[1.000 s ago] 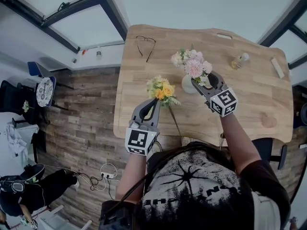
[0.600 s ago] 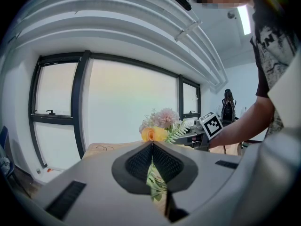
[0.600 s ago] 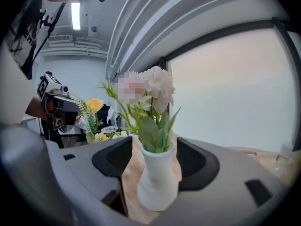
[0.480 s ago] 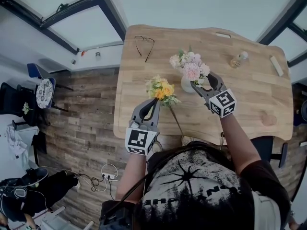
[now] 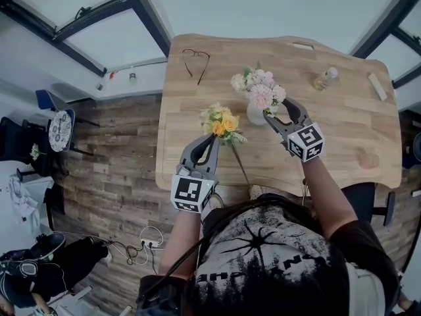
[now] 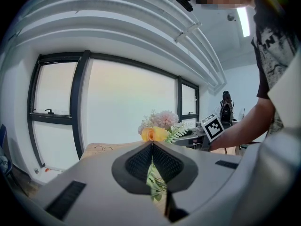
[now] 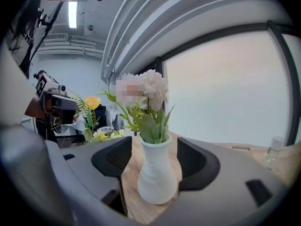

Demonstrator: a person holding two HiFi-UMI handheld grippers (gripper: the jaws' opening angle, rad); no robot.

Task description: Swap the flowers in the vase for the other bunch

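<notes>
1. My right tongs (image 5: 277, 108) have spread wider over the last second; they now stand fully apart with the white vase (image 7: 157, 173) between the jaws, and a gap shows between each pad and the vase wall, so nothing is held on that side.
2. The vase stands upright on the wooden table (image 5: 329, 137), around the middle and a little toward the left edge; the pink bunch (image 5: 258, 87) is still seated in it.
3. I judge that widening as a release of the vase or room made to move upward; either way the old flowers are not out yet, and the swap itself is not begun.
4. My left tongs (image 5: 212, 139) have not moved; the jaws are pressed together on the green stem (image 6: 154, 180) of the yellow bunch (image 5: 222, 122), whose heads sit above the table near its left edge, well short of the vase mouth, while the stem trails back toward the near edge.
5. Next, as I read it, the right tongs need to rise from the vase body to the pink stems just above the rim, close there and lift straight up; pulling at an angle could tip the light vase.
</notes>
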